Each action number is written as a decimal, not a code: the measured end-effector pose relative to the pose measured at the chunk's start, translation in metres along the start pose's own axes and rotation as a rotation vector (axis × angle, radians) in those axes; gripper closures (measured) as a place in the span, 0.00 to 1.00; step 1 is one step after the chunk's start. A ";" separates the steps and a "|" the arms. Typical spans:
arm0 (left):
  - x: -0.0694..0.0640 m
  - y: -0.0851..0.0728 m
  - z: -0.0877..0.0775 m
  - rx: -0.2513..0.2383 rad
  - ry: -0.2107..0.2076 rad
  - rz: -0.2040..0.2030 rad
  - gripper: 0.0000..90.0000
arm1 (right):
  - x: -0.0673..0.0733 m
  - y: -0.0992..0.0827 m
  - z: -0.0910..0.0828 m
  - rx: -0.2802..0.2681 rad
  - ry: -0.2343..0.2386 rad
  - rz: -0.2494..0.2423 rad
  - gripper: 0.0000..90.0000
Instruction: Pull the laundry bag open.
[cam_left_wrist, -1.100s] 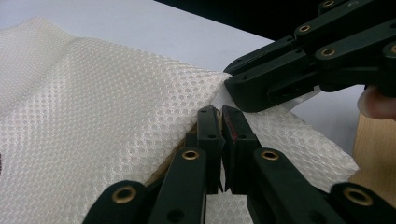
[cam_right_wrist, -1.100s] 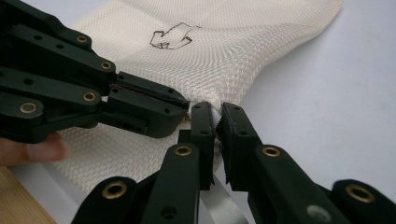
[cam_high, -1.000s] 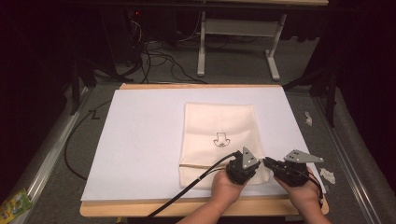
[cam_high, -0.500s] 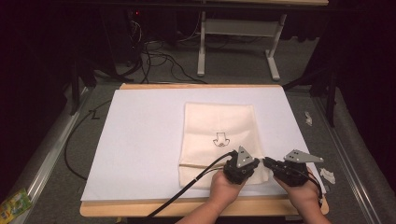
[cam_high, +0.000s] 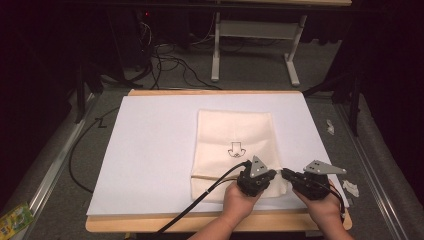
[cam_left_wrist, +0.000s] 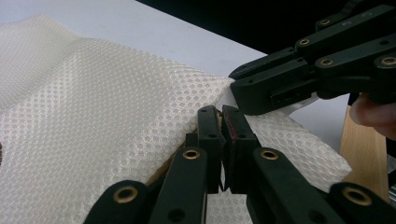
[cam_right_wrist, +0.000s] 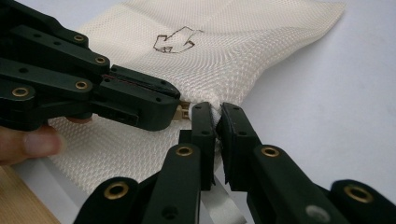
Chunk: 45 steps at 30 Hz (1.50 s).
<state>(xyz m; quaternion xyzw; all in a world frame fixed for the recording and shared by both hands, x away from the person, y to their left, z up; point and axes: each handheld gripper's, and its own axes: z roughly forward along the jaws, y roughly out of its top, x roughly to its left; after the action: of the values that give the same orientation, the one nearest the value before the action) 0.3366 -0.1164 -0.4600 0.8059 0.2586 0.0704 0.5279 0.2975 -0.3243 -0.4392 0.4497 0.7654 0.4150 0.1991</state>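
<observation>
A cream mesh bag (cam_high: 235, 145) with a small black arrow drawing (cam_high: 234, 150) lies flat on a white sheet (cam_high: 155, 150). Both grippers meet at its near right corner. My left gripper (cam_high: 274, 174) is shut on the bag's edge (cam_left_wrist: 196, 93), its jaws pressed together at the fabric (cam_left_wrist: 222, 119). The right gripper (cam_high: 285, 173) faces it from the right and pinches a small bunch of the same edge (cam_right_wrist: 215, 112). In the right gripper view the left gripper's fingers (cam_right_wrist: 140, 100) lie just left of that pinch. A thin tan line (cam_high: 212, 176) crosses the bag near its near end.
The sheet covers a wooden table whose edge (cam_high: 200, 222) runs along the front. The left gripper's black cable (cam_high: 197, 200) trails off to the near left. Small white scraps (cam_high: 351, 187) lie off the sheet at the right. A green packet (cam_high: 15, 222) lies on the floor at the left.
The left gripper has shifted slightly to the left at the bag's corner. The right gripper and the bag have hardly moved.
</observation>
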 end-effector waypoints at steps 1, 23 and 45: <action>0.001 0.000 -0.001 -0.001 -0.003 -0.005 0.97 | 0.000 0.000 0.000 0.000 0.000 0.000 0.96; 0.004 -0.002 0.001 -0.009 -0.007 -0.057 0.93 | 0.002 0.003 0.003 -0.015 0.036 0.012 0.96; 0.007 -0.007 -0.003 -0.015 -0.019 -0.076 0.98 | 0.005 0.003 0.003 0.003 0.030 0.003 0.97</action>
<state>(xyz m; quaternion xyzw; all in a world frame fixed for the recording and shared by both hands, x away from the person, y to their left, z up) 0.3386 -0.1086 -0.4664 0.7921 0.2834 0.0444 0.5388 0.2981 -0.3179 -0.4380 0.4448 0.7684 0.4208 0.1861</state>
